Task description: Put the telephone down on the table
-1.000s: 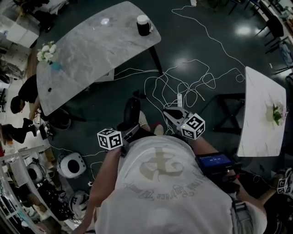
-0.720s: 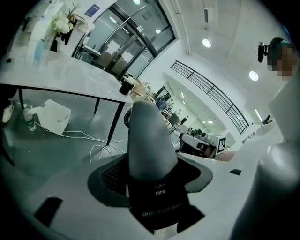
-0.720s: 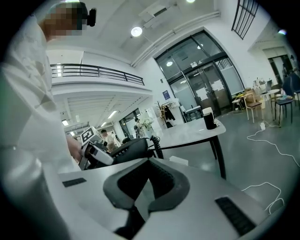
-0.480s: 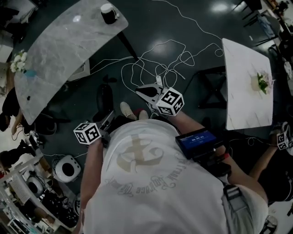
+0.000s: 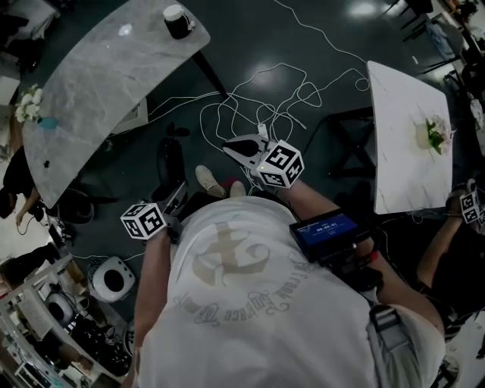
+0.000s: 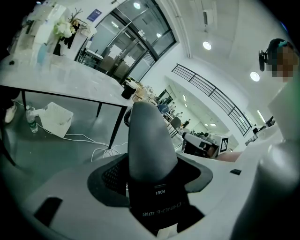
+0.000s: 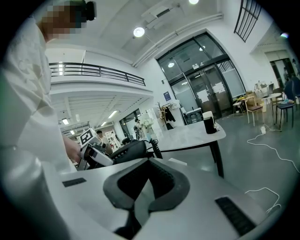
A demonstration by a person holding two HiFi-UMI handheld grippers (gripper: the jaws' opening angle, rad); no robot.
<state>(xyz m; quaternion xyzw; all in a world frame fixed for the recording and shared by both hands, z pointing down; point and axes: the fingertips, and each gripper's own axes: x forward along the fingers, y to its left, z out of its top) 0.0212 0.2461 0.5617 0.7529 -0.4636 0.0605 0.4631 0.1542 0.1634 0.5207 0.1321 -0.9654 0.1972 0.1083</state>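
Grey stone table point(image 5: 98, 83) fills the top left of the head view. A black cup with a white lid point(image 5: 179, 21) stands near one end of it. A person in a white shirt point(image 5: 250, 303) stands on the dark floor point(image 5: 303, 45), where thin white cables point(image 5: 265, 91) lie. The left gripper point(image 5: 176, 198) holds the long black telephone handset point(image 5: 170, 161) up in the air. The handset is over the floor beside the table and does not touch it. The right gripper point(image 5: 241, 148) points forward over the cables.

From the left gripper view, the two jaws pinch the handset, which sticks straight out between them. The table is off to the left.

From the right gripper view, the jaws are pressed together with nothing in them. The handset, with its curly cord point(image 7: 152, 143), shows in front of the table, up off its top.
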